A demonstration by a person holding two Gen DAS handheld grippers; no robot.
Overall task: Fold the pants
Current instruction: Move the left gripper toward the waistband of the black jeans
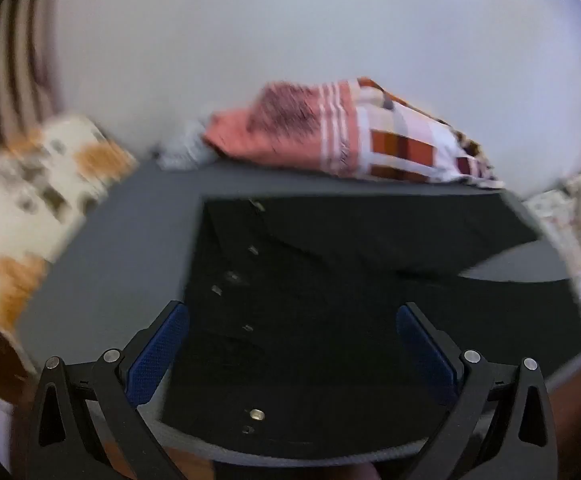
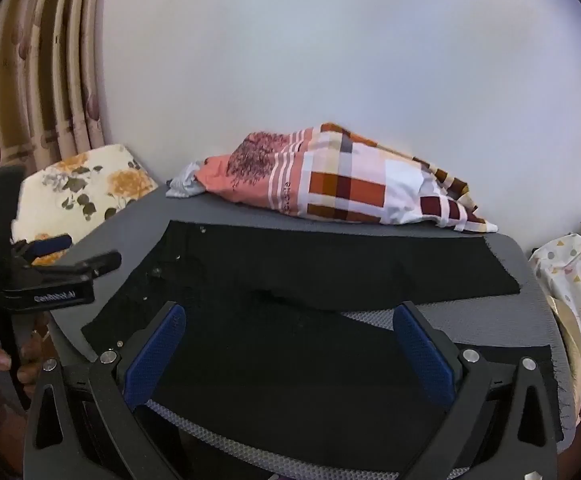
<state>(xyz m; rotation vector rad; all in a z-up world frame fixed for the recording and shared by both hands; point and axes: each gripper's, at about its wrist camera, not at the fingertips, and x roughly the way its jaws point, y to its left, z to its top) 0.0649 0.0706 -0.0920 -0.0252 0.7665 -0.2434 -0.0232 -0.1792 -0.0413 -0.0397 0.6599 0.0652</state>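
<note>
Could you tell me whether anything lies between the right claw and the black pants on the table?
Nothing visible does: the right claw is open directly over the black pants, and the folded patterned cloth sits beyond them.

Both wrist views low and close over the pants (image 1: 330, 280), facing the wall (image 2: 330, 60)

The pants (image 2: 290, 360) are matt black cloth with small shiny metal studs, lying on a grey textured mat (image 2: 470, 312) — beyond them a patterned cotton-looking cloth bundle (image 2: 342, 184), while the right gripper (image 2: 288, 344) is matt black plastic with ribbed blue pads (image 2: 154, 356).
</note>
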